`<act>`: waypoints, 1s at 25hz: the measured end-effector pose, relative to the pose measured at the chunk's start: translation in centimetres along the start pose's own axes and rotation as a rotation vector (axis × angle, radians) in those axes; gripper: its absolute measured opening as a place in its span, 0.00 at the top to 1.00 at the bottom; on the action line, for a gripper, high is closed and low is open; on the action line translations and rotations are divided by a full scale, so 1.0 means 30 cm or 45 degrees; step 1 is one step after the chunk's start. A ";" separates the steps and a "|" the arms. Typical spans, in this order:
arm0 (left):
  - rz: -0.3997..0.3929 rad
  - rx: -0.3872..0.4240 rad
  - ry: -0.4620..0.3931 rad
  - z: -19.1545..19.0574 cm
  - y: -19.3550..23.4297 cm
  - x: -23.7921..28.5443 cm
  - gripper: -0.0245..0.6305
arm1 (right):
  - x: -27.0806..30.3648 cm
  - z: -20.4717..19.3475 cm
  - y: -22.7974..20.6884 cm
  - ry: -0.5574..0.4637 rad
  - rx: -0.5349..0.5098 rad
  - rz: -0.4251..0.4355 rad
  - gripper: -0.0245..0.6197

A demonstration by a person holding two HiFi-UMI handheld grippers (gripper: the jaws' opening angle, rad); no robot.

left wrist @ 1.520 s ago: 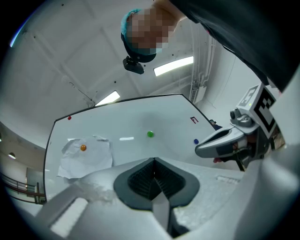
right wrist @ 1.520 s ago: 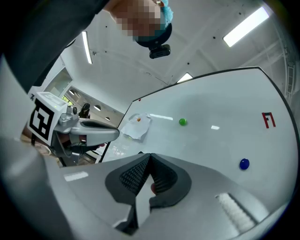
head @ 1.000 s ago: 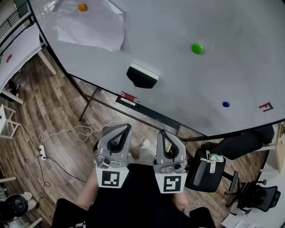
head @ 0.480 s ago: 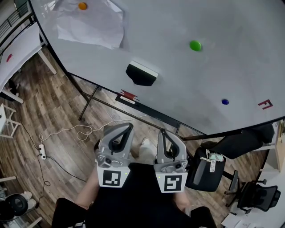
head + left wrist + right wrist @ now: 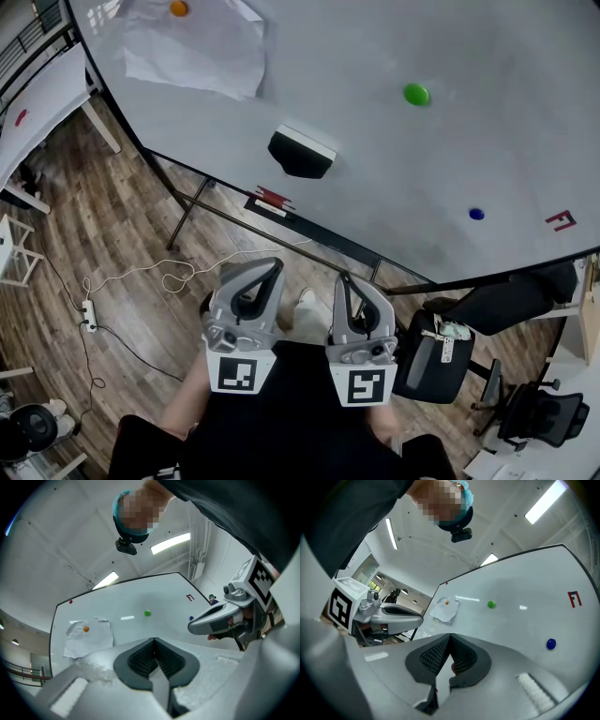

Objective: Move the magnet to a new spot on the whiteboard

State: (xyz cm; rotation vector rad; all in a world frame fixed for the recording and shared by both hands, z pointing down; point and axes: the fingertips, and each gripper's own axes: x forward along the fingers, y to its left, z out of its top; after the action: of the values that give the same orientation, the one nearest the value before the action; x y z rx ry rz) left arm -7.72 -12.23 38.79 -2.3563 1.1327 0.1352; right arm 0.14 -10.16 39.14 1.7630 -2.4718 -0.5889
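Note:
The whiteboard (image 5: pixel 375 178) fills the top of the head view. On it sit a green magnet (image 5: pixel 416 94), a small blue magnet (image 5: pixel 476 214) and an orange magnet (image 5: pixel 178 8) that pins a crumpled paper (image 5: pixel 202 52). My left gripper (image 5: pixel 272 265) and right gripper (image 5: pixel 343 278) are held side by side close to the body, well short of the board, both shut and empty. The left gripper view shows shut jaws (image 5: pixel 153 640) below the green magnet (image 5: pixel 147 613). In the right gripper view the jaws (image 5: pixel 450 635) are also shut, with the green magnet (image 5: pixel 491 604) and blue magnet (image 5: pixel 551 644) beyond.
A black eraser (image 5: pixel 300 155) clings to the board's lower part, and a red marker (image 5: pixel 272 199) lies on the tray. A red mark (image 5: pixel 560 221) is at the board's right. A black chair (image 5: pixel 431 361), a floor cable (image 5: pixel 141 277) and a second board (image 5: pixel 37 103) stand nearby.
Both grippers have kept still and shut. Only the head view has drifted a little, so the board's things sit slightly higher in the picture.

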 end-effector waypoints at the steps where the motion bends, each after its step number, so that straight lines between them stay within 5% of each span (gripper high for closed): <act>1: 0.002 0.000 0.001 -0.001 0.000 -0.001 0.96 | -0.001 0.001 -0.001 -0.001 -0.002 0.000 0.96; 25: 0.001 -0.007 0.005 -0.008 -0.003 0.013 0.96 | -0.015 -0.003 -0.052 0.013 0.008 -0.026 0.96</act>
State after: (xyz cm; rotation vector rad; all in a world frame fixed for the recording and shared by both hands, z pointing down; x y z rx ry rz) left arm -7.43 -12.56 38.90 -2.3619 1.1359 0.1340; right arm 1.72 -10.20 38.77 1.7910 -2.4548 -0.5730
